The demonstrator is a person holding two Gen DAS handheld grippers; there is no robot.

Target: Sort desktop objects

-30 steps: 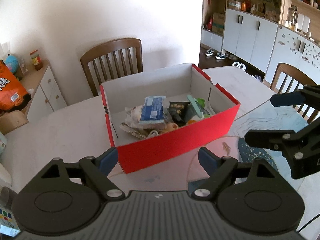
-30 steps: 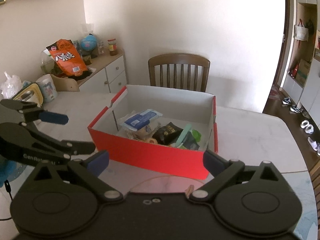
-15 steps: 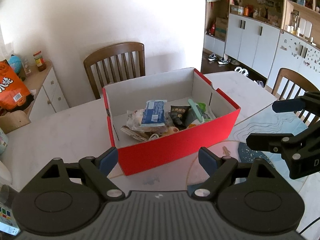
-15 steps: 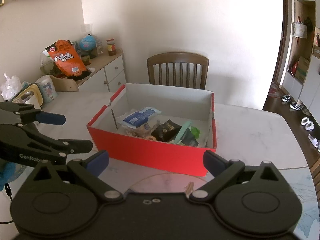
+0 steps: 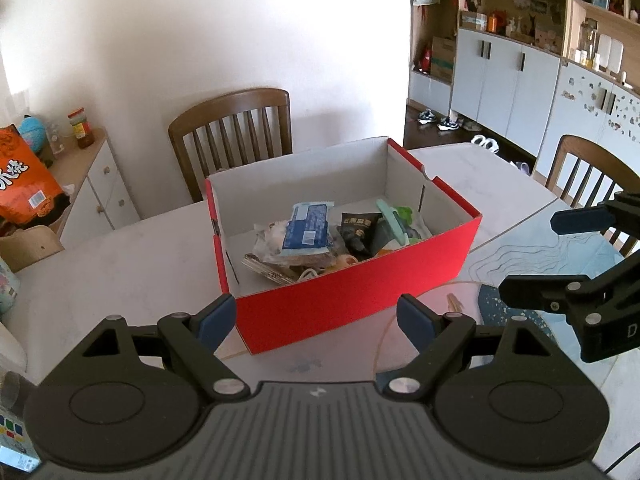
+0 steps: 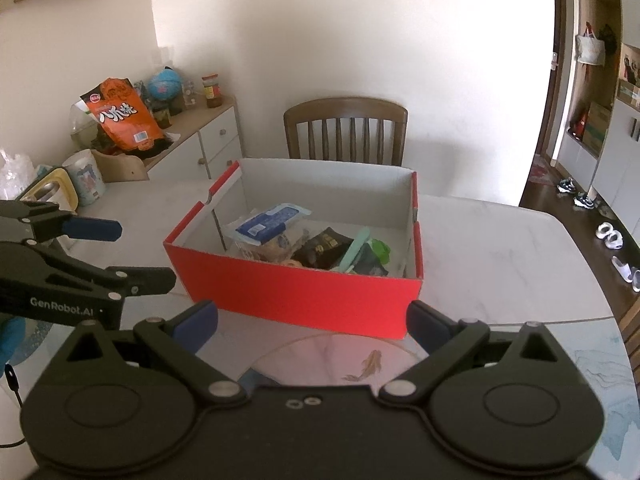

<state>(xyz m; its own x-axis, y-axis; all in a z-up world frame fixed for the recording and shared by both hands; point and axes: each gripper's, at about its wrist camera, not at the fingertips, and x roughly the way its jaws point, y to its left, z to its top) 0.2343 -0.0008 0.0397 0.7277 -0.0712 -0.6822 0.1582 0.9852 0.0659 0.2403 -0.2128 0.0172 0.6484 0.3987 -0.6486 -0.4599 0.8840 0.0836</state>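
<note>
White table carrying a red box of packets toward its far edge, left tongs and right tongs both hovering released, gripping nothing.

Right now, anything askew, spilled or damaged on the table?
Nothing spilled or damaged. The red box sits at an angle to the table edge, its contents a jumbled heap: blue packet on top, black pouch beside it.
</note>
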